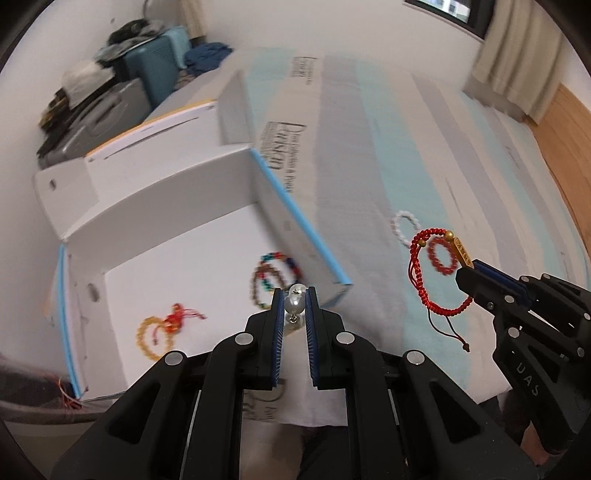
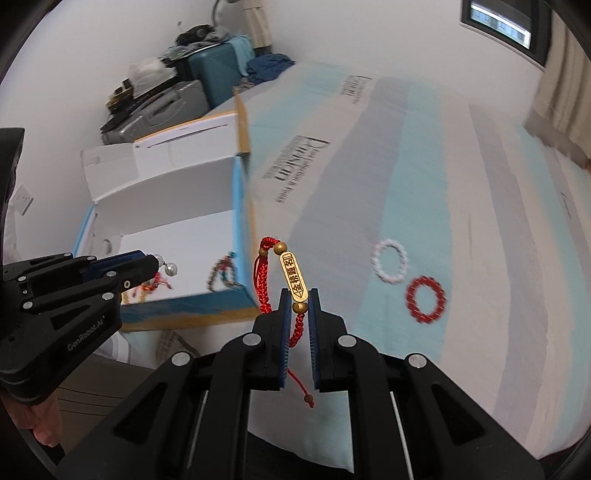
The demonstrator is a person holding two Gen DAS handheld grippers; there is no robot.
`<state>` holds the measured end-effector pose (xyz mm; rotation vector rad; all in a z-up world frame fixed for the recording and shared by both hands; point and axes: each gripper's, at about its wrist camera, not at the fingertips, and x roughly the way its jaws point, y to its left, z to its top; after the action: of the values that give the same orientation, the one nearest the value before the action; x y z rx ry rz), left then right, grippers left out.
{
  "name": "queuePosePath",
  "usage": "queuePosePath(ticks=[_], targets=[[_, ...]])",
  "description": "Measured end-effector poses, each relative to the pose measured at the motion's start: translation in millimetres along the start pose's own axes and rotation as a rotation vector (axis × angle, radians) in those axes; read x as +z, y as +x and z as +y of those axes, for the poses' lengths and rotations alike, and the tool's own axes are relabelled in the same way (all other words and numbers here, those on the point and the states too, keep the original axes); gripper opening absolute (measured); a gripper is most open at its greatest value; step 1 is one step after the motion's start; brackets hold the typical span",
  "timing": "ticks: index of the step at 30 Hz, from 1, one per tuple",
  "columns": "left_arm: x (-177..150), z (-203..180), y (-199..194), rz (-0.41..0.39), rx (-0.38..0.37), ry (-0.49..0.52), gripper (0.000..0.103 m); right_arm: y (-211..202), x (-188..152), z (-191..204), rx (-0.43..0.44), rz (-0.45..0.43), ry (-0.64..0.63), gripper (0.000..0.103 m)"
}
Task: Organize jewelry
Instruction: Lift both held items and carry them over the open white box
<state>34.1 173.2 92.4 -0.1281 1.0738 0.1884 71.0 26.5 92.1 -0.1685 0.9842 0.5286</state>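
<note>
My left gripper (image 1: 294,300) is shut on a pearl earring (image 1: 294,303) and hangs over the near corner of the open white box (image 1: 177,206). Inside the box lie a multicoloured bead bracelet (image 1: 273,277) and an amber bead bracelet with a red knot (image 1: 162,328). My right gripper (image 2: 299,301) is shut on a red braided cord bracelet (image 2: 263,280) with a gold plate (image 2: 293,277), held above the striped bedspread (image 2: 424,155) right of the box (image 2: 177,192). A white bead bracelet (image 2: 390,260) and a red bead bracelet (image 2: 424,300) lie on the bedspread.
Suitcases (image 2: 207,81) piled with clothes stand against the wall behind the box. A curtain (image 2: 561,107) and a window (image 2: 506,26) are at the far right. A wooden floor (image 1: 569,147) runs beside the bed.
</note>
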Motion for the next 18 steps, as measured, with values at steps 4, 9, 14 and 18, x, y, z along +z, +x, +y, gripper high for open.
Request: queuePosePath(ticks=[4, 9, 14, 18], targets=[[-4.7, 31.1, -0.6, 0.009, 0.025, -0.038, 0.011, 5.4, 10.0, 31.2, 0.039, -0.010, -0.024, 0.008], [-12.9, 67.0, 1.1, 0.020, 0.043, -0.084, 0.011, 20.1, 18.2, 68.3, 0.070, 0.001, -0.063, 0.008], [-19.7, 97.5, 10.5, 0.039, 0.056, -0.121, 0.011, 38.1, 25.0, 96.9, 0.083, 0.022, -0.093, 0.008], [-25.4, 117.0, 18.7, 0.058, 0.064, -0.147, 0.011, 54.9, 27.6, 113.7, 0.088, 0.047, -0.112, 0.008]])
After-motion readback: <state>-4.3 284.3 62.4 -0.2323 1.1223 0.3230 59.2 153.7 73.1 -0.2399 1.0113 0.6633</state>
